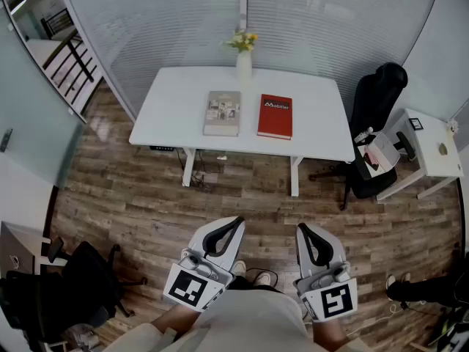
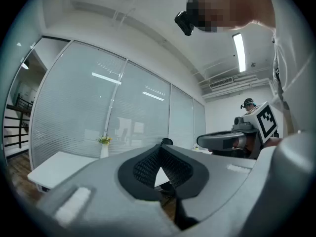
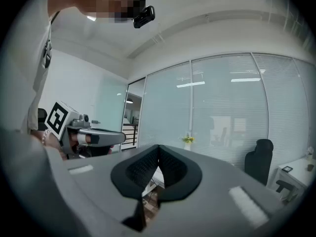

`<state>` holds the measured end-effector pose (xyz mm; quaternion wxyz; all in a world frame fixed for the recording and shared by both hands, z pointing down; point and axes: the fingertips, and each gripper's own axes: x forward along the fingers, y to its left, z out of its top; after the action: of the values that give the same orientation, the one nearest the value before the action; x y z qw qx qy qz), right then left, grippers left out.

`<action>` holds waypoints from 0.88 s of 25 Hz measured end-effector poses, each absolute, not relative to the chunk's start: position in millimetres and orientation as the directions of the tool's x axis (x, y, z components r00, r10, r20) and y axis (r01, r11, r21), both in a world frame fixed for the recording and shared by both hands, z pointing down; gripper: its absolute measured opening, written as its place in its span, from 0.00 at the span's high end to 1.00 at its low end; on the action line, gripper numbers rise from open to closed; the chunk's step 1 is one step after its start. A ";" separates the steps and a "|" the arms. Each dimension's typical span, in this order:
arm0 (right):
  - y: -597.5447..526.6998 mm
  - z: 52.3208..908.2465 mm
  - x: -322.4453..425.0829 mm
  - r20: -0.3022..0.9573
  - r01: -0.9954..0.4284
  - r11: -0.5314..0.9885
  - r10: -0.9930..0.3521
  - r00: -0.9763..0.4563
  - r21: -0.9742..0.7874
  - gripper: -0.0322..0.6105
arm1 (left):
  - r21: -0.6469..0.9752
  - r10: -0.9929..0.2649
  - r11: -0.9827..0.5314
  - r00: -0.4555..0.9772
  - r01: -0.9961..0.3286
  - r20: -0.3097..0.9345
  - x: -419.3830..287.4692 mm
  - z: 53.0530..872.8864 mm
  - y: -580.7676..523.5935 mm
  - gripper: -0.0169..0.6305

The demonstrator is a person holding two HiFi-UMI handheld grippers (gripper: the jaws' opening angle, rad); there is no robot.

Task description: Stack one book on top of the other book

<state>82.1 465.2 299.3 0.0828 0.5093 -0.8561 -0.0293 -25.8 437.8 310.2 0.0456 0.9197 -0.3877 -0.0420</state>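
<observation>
Two books lie side by side on the white table [image 1: 176, 94] far ahead: a beige book [image 1: 223, 113] on the left and a red book [image 1: 275, 116] on the right, a small gap between them. My left gripper [image 1: 236, 222] and right gripper [image 1: 302, 229] are held low near my body, well short of the table, both shut with nothing between the jaws. In the left gripper view the gripper [image 2: 160, 149] is pointed level at the table [image 2: 57, 166], with the right gripper [image 2: 232, 139] beside it. In the right gripper view the gripper [image 3: 159, 149] is also shut, and the left gripper [image 3: 96, 137] shows at its side.
A white vase with yellow flowers [image 1: 244, 53] stands at the table's back edge. A black office chair [image 1: 374, 108] and a small white side table [image 1: 432, 149] are to the right. Another black chair [image 1: 66, 288] sits at lower left. Wooden floor [image 1: 242, 204] lies between me and the table.
</observation>
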 end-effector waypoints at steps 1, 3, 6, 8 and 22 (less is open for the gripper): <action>464.4 298.6 79.7 0.110 -0.867 0.480 -0.877 -0.468 0.137 0.94 | 0.117 -0.717 -0.696 0.696 -0.709 -0.042 -28.1 310.1 437.0 0.97; 464.0 297.5 75.2 0.105 -0.867 0.477 -0.878 -0.466 0.142 0.94 | 0.116 -0.716 -0.696 0.697 -0.708 -0.045 -33.1 309.8 436.2 0.97; 464.9 297.5 71.2 0.096 -0.875 0.462 -0.887 -0.452 0.144 0.94 | 0.112 -0.717 -0.695 0.695 -0.710 -0.051 -41.1 309.6 436.0 0.97; 462.5 297.9 70.4 0.089 -0.882 0.451 -0.892 -0.442 0.136 0.94 | 0.115 -0.720 -0.693 0.693 -0.712 -0.049 -44.7 310.6 433.3 0.97; 431.5 301.5 77.0 0.078 -0.889 0.441 -0.897 -0.435 0.122 0.94 | 0.129 -0.723 -0.689 0.689 -0.713 -0.047 -41.6 313.2 405.1 0.97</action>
<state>77.0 431.5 301.5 0.0656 0.5276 -0.8464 -0.0315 -41.6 405.1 313.2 0.0504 0.9177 -0.3913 -0.0469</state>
